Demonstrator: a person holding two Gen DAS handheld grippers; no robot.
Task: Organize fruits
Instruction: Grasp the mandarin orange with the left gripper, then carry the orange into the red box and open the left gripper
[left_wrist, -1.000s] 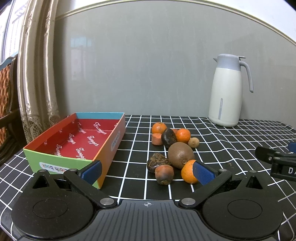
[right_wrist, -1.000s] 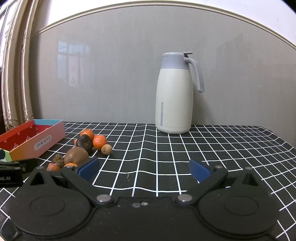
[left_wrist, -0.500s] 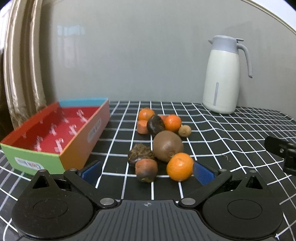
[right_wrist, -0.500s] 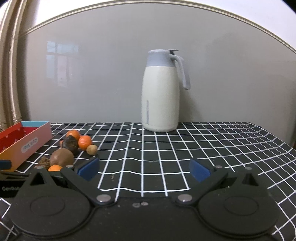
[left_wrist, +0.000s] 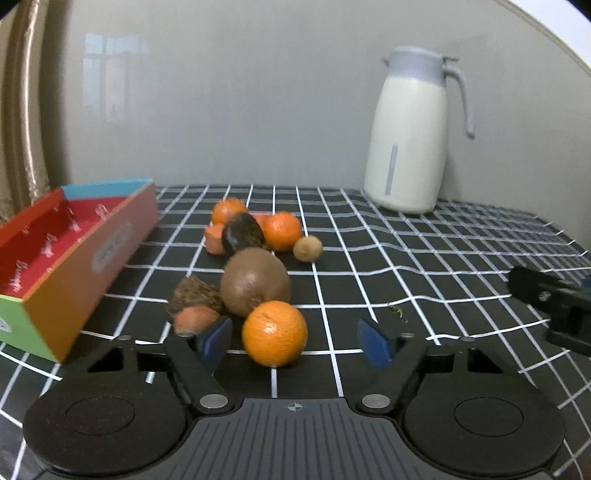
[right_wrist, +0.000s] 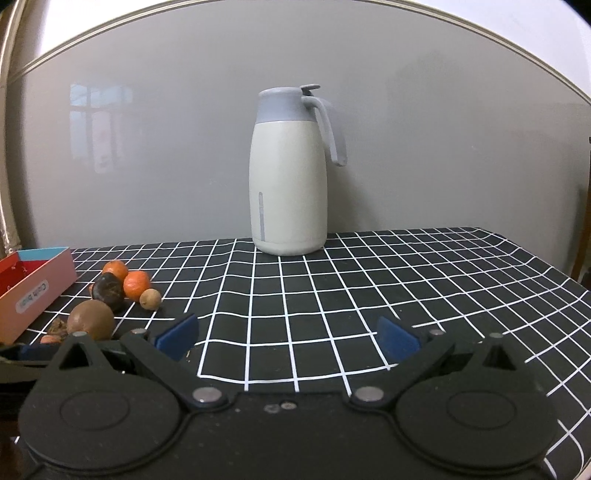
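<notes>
A pile of fruit lies on the black grid cloth. In the left wrist view the nearest orange tangerine (left_wrist: 274, 333) sits between the open blue pads of my left gripper (left_wrist: 295, 341), closer to the left pad, not touched. Behind it lie a brown kiwi (left_wrist: 255, 282), a wrinkled dark fruit (left_wrist: 195, 300), a reddish fruit (left_wrist: 195, 319), a dark round fruit (left_wrist: 242, 234), two more tangerines (left_wrist: 283, 232) and a small tan fruit (left_wrist: 307, 248). An open red-lined box (left_wrist: 70, 258) stands at the left. My right gripper (right_wrist: 288, 338) is open and empty over bare cloth.
A cream and grey thermos jug (right_wrist: 290, 192) stands at the back by the wall; it also shows in the left wrist view (left_wrist: 410, 133). The right gripper's finger (left_wrist: 546, 299) shows at that view's right edge. The table edge (right_wrist: 569, 280) falls away at the right.
My left gripper has moved forward and right, so the nearest tangerine now sits between its pads, and the pads have narrowed. The right gripper has swung rightward; the jug is now near the centre of its view.
</notes>
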